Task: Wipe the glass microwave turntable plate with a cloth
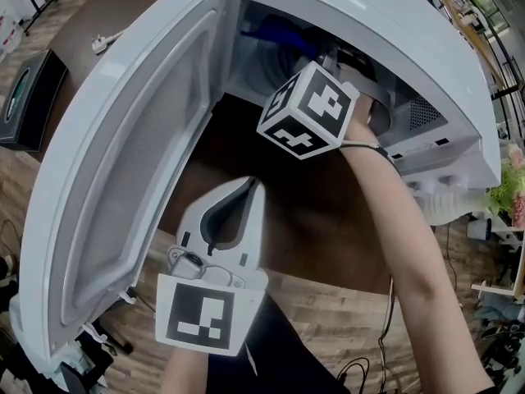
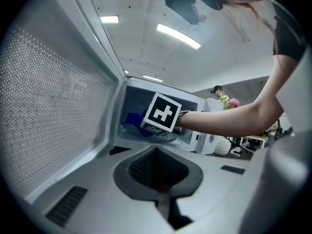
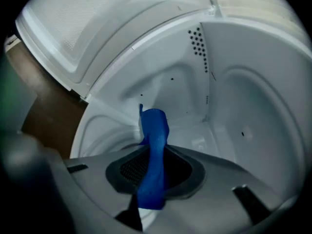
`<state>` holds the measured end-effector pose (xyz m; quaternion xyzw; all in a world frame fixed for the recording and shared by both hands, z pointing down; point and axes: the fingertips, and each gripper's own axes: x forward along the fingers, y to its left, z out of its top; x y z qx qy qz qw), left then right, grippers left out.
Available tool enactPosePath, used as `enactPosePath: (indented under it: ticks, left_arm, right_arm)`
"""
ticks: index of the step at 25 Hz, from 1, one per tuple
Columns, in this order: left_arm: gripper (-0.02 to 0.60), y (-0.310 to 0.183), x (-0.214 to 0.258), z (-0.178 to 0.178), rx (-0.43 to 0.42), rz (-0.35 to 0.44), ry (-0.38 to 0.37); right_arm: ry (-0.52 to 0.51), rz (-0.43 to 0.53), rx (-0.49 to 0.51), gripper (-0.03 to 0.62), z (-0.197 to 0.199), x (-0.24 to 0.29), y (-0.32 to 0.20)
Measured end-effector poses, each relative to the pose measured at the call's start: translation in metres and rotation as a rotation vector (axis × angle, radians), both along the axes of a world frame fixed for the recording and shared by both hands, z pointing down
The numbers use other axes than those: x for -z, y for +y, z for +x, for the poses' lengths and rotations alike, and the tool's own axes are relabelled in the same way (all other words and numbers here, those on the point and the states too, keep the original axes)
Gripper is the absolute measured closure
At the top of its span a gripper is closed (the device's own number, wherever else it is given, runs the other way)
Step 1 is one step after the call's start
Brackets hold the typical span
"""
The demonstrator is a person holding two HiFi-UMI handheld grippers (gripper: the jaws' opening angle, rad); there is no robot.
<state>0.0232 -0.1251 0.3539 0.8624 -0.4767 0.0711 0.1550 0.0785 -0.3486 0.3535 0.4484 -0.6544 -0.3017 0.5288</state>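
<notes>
The white microwave (image 1: 385,23) stands with its door (image 1: 123,162) swung wide to the left. My right gripper (image 3: 154,152) reaches inside the cavity, shut on a blue cloth (image 3: 155,123) that sticks up past its jaws. In the head view its marker cube (image 1: 310,109) hides the jaws, and a bit of the blue cloth (image 1: 279,31) shows behind it. The glass turntable plate (image 3: 102,138) lies on the cavity floor just below the cloth; whether they touch is hidden. My left gripper (image 1: 248,189) hangs outside, in front of the opening, shut and holding nothing.
The microwave sits on a dark brown table (image 1: 271,212). The open door (image 2: 48,106) walls off the left side close to my left gripper. A black box (image 1: 29,97) and a white plug (image 1: 100,43) lie far left; flowers (image 1: 509,187) stand at the right.
</notes>
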Motion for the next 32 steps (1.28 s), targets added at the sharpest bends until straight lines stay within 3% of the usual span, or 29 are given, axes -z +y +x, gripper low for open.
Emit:
enactPosePath:
  ticks: [6,14,24,32]
  left_arm:
    - [0.578,0.002,-0.005,-0.003,0.01,-0.014,-0.005]
    - [0.578,0.003,-0.011,-0.009,0.029,-0.03,-0.009]
    - [0.578,0.003,-0.016,-0.007,0.003,-0.037,-0.013]
    - [0.578,0.001,-0.013,-0.005,-0.026,-0.027,-0.012]
  right_arm:
    - [0.08,-0.042,0.033,0.526,-0.015,-0.023,-0.002]
    - [0.147,-0.058,0.008,0.526,0.004,-0.034,-0.004]
    - [0.218,-0.091,-0.06,0.528,0.045,-0.037,-0.01]
    - [0.218,-0.135,-0.183,0.528,0.092,-0.042,-0.018]
